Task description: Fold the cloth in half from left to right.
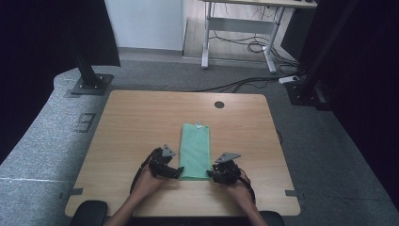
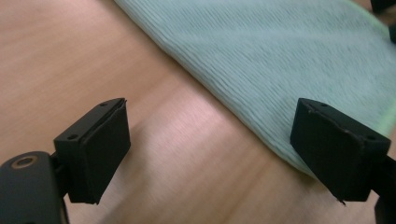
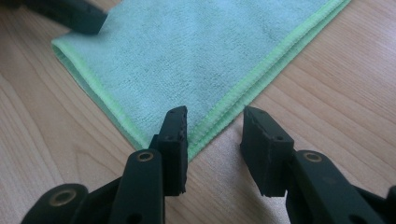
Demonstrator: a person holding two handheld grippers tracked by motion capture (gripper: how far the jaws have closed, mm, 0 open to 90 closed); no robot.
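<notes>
The counter [image 1: 141, 122] is a light wooden top with rounded corners, bare apart from one cloth and a small round dark hole [image 1: 219, 104] at its far edge, well beyond both tools.

The cloth [image 1: 195, 150] is a green towel folded into a long narrow strip, lying flat on the counter between the two tools, its near end level with them. A small white tag [image 1: 199, 125] sits at its far end.

The left hand-held gripper [image 1: 175, 172] rests low over the counter at the cloth's near left corner. In its own view the jaws stand wide apart with nothing between the pads; bare wood lies under the gap and the cloth's edge [image 2: 261, 126] runs just ahead of the far jaw.

The right hand-held gripper [image 1: 211, 176] sits at the cloth's near right corner. In its own view the jaws are partly open and grip nothing; the cloth's stitched corner [image 3: 205, 133] lies just ahead of the gap, close beside one pad, and whether it touches cannot be told.
</notes>
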